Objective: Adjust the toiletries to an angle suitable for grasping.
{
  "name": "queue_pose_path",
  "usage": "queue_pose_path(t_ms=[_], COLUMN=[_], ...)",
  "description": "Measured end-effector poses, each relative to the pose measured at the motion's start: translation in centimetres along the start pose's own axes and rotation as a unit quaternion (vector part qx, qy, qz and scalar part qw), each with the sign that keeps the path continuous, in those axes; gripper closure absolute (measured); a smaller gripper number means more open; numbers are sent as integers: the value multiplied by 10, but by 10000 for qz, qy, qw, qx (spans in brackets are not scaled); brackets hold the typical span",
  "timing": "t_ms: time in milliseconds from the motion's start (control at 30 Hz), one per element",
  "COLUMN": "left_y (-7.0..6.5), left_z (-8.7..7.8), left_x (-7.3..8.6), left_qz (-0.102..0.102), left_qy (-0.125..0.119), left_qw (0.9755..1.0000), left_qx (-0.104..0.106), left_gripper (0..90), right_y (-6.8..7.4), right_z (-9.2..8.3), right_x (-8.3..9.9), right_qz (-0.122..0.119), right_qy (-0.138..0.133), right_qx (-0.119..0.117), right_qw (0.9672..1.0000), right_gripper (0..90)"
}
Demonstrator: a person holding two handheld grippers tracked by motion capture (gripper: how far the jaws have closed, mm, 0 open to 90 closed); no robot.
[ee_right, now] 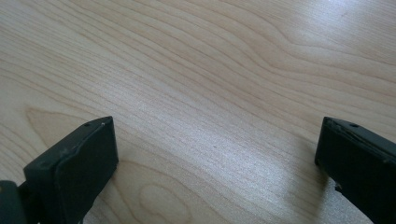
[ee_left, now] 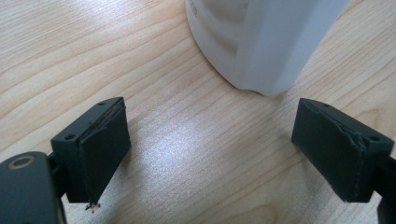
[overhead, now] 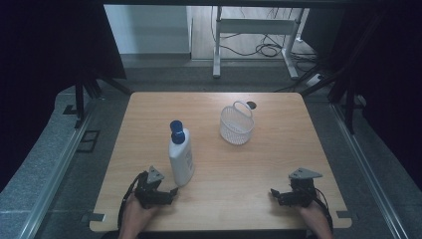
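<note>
With my left gripper spread wide and nothing in it, the white bottle stands upright just ahead of its pads, not touching. My right gripper gapes empty over bare table, well off from the white basket.

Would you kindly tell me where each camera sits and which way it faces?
High view: above the person's side, looking forward and down on the table; both hands, left gripper, right gripper.
Left gripper view: along its open jaws at the white bottle.
Right gripper view: along open jaws at bare wood.
Shared: bottle, high and left views.
</note>
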State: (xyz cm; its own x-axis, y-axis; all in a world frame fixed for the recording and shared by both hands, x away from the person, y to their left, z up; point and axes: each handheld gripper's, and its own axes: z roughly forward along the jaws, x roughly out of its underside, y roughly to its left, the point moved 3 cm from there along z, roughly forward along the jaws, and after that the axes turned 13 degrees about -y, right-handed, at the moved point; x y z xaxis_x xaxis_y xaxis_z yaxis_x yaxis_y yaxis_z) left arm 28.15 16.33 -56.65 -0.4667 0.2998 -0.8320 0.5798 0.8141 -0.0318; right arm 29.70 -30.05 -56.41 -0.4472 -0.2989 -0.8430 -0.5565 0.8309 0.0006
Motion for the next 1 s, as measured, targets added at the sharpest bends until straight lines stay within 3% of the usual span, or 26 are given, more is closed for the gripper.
queue_pose_path(t_ms=[1000], left_y=[1], left_z=[1], left_x=[-3], left_qz=[-19], left_qy=[94], left_qw=[10000], left_qx=[2], left_gripper=[111], right_y=[0], right_z=[1], right_x=[0], right_qz=[-14], right_qy=[4], right_qx=[-5], right_qw=[10000], right_gripper=[0])
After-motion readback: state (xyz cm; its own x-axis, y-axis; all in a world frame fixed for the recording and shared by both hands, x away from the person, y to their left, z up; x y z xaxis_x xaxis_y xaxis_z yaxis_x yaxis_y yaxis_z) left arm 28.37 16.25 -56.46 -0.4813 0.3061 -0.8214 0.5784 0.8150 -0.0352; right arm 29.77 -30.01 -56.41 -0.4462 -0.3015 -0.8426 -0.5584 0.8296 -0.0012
